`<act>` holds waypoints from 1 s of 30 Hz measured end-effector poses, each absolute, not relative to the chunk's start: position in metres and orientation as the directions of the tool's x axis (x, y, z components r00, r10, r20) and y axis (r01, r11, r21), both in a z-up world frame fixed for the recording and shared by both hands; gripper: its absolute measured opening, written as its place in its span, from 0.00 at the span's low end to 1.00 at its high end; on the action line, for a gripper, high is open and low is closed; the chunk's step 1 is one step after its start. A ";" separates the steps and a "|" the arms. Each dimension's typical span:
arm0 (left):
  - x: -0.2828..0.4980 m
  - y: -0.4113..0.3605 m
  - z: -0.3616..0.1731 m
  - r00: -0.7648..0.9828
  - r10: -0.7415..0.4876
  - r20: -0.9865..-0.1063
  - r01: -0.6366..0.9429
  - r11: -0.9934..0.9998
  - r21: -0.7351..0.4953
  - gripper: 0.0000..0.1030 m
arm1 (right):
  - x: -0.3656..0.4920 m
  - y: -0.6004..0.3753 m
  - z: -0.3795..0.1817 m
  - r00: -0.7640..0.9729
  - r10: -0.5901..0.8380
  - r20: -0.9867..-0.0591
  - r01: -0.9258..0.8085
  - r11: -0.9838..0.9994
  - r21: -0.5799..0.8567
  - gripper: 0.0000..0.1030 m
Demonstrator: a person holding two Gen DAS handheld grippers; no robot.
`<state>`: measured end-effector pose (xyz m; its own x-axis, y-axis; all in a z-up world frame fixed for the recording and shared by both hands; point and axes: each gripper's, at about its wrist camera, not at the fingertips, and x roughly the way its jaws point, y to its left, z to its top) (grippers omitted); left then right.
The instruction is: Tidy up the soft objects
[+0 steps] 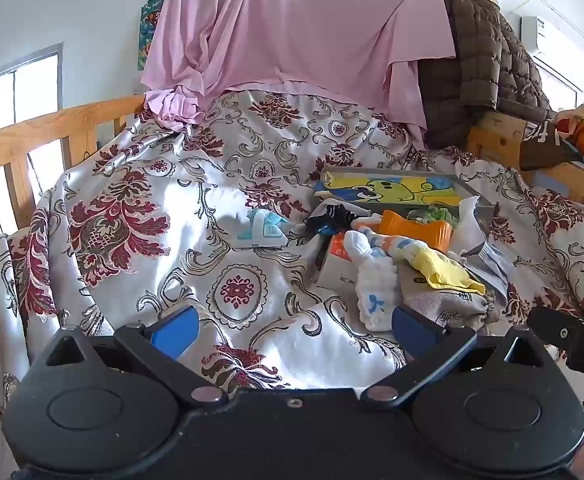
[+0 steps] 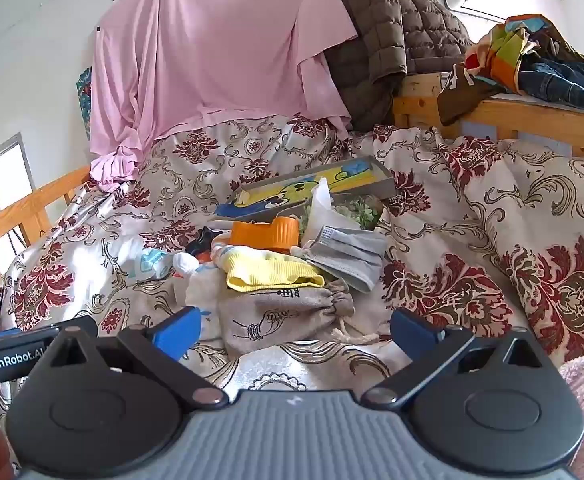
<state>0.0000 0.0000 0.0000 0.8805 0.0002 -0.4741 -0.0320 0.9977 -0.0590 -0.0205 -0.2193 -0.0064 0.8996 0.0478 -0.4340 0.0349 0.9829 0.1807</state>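
Left tool point(image 1: 292, 320) spread wide, nothing between its blue pads, hovering over bare floral bedspread point(image 1: 140, 216). The soft things lie in one heap mid-bed, ahead and to its right.

Left to right: a small blue-and-white packet point(image 1: 262, 230) lies apart from the heap; a black sock point(image 1: 329, 216); a white knotted cloth point(image 1: 371, 280); an orange ribbed piece point(image 2: 264, 234); a yellow sock point(image 2: 272, 274) draped over a drawstring linen bag point(image 2: 288, 316); a grey face mask point(image 2: 347, 256). Behind them, a shallow box with a cartoon towel point(image 2: 311, 188).

Right tool point(image 2: 295, 330) also released, empty, just short of the bag.

Risks: items overlap, so one pinch may lift two. The satin cover looks slick and rumpled; pads could snag it.
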 end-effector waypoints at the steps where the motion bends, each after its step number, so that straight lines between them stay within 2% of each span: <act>1: 0.000 0.000 0.000 0.879 -0.001 -0.476 -0.032 0.998 -0.061 0.99 | -0.021 -0.219 -0.006 0.901 0.048 -0.432 0.035 0.983 0.181 1.00; 30: 0.000 0.000 0.000 0.881 0.000 -0.473 -0.031 0.998 -0.057 0.99 | -0.021 -0.219 -0.007 0.901 0.048 -0.431 0.035 0.983 0.182 1.00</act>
<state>0.0000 -0.0002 0.0000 0.8810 -0.0002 -0.4732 -0.0307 0.9979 -0.0575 -0.0210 -0.2189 -0.0068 0.9010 0.0479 -0.4311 0.0347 0.9828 0.1816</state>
